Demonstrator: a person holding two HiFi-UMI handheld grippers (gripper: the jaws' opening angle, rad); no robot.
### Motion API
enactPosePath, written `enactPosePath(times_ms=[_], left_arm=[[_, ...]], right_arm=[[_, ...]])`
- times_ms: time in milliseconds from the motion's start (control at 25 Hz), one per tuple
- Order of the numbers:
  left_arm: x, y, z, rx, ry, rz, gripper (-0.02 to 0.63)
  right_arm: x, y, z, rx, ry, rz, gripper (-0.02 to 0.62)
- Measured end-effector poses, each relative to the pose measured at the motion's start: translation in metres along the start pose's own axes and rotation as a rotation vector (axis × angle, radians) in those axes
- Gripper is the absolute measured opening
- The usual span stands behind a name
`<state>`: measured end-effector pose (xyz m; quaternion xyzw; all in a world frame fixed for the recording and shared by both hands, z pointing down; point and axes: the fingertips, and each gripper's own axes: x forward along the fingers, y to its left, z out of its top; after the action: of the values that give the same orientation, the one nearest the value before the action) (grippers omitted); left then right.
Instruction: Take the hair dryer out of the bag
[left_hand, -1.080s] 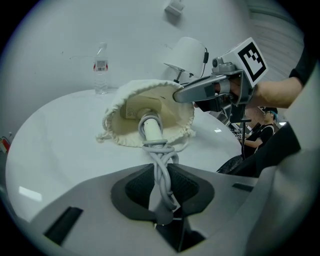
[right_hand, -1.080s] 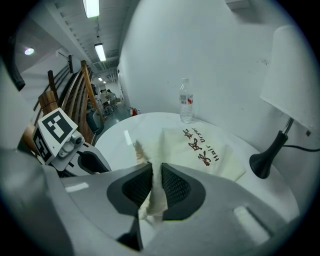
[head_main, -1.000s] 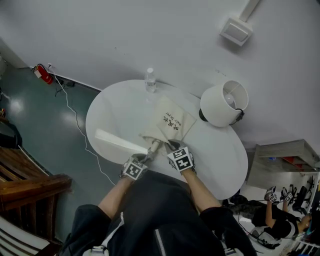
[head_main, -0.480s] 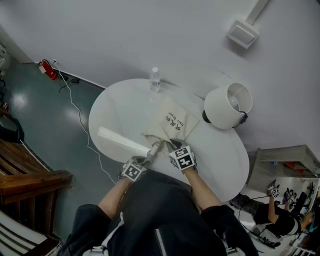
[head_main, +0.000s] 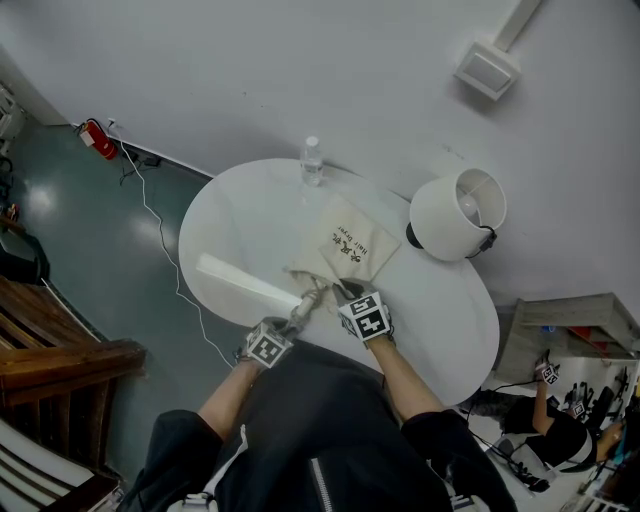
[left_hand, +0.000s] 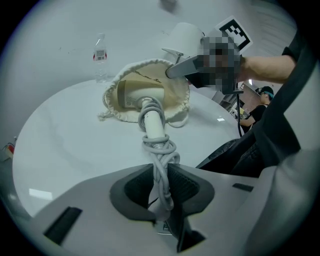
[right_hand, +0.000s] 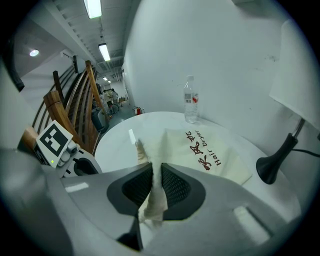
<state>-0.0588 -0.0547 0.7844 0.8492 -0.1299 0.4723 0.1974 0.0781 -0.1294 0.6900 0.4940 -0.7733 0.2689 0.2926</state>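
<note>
Left gripper view: left claw (left_hand: 161, 186) was clamped on the cord (left_hand: 160, 152) of the hair dryer (left_hand: 153, 124), right claw (right_hand: 156, 186) pinched the bag (right_hand: 200, 150) rim.

- The bag (head_main: 356, 246) lies mid-bench (head_main: 238, 222), its mouth toward the near edge.
- The hair dryer (left_hand: 150, 116) sits half inside that mouth, with its wound cord (left_hand: 160, 151) trailing out.
- A water bottle (head_main: 312, 160) stands behind the bag, and a lamp (head_main: 458, 215) stands to its right.
- The left hand-held gripper (left_hand: 161, 192) clamps the cord; just right of it, the right hand-held gripper (right_hand: 155, 189) clamps the bag's rim.
</note>
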Motion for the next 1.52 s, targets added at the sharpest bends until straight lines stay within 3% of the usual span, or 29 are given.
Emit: enactPosePath(times_ms=[280,680,800,1040,1520], left_arm=[[-0.014,0.004,0.005,-0.033,-0.018,0.015,0.130],[-0.035,0.008,0.040,-0.079,-0.147,0.006,0.188],[-0.035,0.010,0.050,-0.105,-0.171,0.001,0.230],[-0.031,0.009,0.078,-0.121,-0.209,-0.020,0.249],[-0.012,0.015,0.106,-0.130,-0.195,-0.002,0.255]], right_arm=[[0.002,0.000,0.001,0.004,-0.005,0.001,0.042],[0.000,0.001,0.002,0.007,-0.011,-0.001,0.041],[0.000,0.000,0.003,0.000,-0.012,0.000,0.043],[-0.001,0.001,0.004,0.001,-0.009,0.006,0.043],[-0.002,0.000,0.004,0.001,-0.006,0.003,0.041]])
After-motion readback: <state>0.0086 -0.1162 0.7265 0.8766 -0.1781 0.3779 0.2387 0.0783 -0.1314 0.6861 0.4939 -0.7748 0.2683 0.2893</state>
